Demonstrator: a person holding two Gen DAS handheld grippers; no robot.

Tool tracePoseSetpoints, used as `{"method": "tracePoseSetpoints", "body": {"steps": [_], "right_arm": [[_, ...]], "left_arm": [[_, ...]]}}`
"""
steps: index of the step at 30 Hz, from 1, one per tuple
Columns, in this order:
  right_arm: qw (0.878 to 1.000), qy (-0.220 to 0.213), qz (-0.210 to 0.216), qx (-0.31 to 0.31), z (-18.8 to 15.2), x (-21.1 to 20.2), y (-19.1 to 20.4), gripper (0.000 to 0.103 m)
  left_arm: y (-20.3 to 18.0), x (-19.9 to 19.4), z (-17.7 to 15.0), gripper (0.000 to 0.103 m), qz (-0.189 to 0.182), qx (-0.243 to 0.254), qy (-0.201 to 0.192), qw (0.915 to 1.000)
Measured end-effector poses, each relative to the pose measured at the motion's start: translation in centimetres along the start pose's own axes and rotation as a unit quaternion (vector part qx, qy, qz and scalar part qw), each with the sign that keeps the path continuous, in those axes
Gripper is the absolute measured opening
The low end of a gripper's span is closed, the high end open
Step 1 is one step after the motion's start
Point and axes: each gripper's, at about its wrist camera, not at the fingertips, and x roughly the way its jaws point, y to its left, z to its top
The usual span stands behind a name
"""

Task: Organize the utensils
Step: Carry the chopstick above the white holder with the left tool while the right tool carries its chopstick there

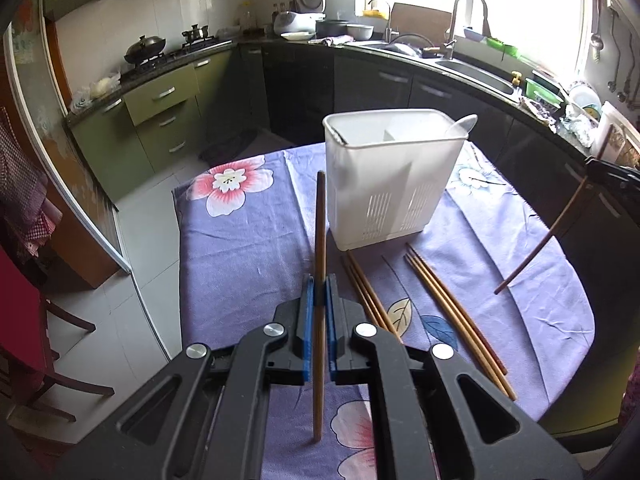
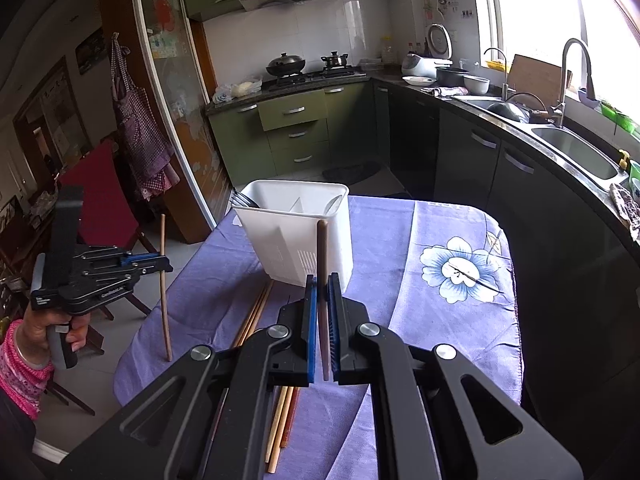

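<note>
A white utensil holder (image 1: 390,178) stands on the purple flowered tablecloth (image 1: 240,256); it also shows in the right wrist view (image 2: 296,236), with a fork and a spoon inside. My left gripper (image 1: 319,300) is shut on a brown chopstick (image 1: 320,240), held upright in front of the holder's left side. My right gripper (image 2: 322,308) is shut on another chopstick (image 2: 322,256), upright before the holder. The left gripper (image 2: 160,262) with its chopstick (image 2: 163,280) shows in the right wrist view. Several chopsticks (image 1: 440,300) lie on the cloth.
The right gripper's chopstick (image 1: 548,236) slants at the right of the left wrist view. A red chair (image 2: 104,196) stands left of the table. Kitchen counters, a sink (image 2: 576,152) and a stove (image 2: 312,72) run behind.
</note>
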Motion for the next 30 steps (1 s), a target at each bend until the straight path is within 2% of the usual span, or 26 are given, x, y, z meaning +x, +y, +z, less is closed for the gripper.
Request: {"method": "tracePoseSetpoints", "body": {"steps": [21, 30], "right_arm": [[1.0, -0.012, 0.01, -0.015, 2.1, -0.6, 1.1, 0.006], [0.999, -0.03, 0.027, -0.019, 5.2, -2.0, 1.9, 0.006]], "left_arm": [[-1.6, -2.1, 2.2, 0.006, -0.024, 0.006, -0.03, 0.9992], [-2.4, -5.0, 5.7, 0.006, -0.044, 0.011, -0.054, 0.9975]]}}
